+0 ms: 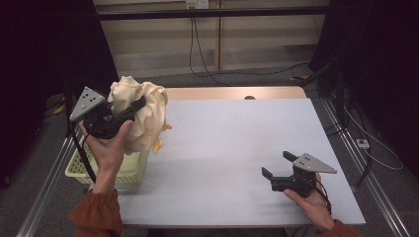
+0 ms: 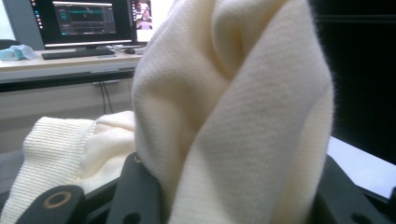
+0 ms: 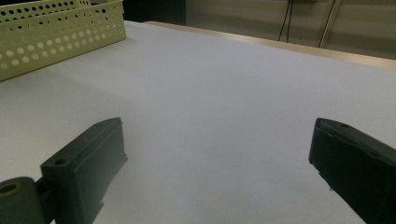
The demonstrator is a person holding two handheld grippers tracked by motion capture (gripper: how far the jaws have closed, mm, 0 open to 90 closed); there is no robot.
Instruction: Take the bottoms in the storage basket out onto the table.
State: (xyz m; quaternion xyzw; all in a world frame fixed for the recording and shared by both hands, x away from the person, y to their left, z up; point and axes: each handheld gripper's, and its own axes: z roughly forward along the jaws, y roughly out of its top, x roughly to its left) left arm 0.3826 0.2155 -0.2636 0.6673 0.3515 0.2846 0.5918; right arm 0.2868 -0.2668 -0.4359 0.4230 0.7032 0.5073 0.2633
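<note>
A cream knitted garment [image 1: 141,111] hangs bunched in the air above the left edge of the tabletop [image 1: 232,148], held up by the left gripper [image 1: 129,109], whose jaws are clamped on a thick fold of the knit. In the left gripper view the fabric [image 2: 233,116] bulges up between the jaws, and a ribbed hem [image 2: 51,140] droops to one side.

The risk, as I judge it, is slippage: the hold is on a soft, rounded fold, so the weight of the hanging cloth could drag it out of the jaws. The loose lower part could also snag on the rim of the pale yellow perforated basket [image 1: 84,170] just below it and tip or drag the basket, which sits at the tabletop's edge.

What the basket holds cannot be told; the garment and hand cover it. Something small and orange [image 1: 158,144] shows beside the cloth.

The right gripper [image 1: 275,165] rests low near the right front of the tabletop, jaws apart, holding nothing.
</note>
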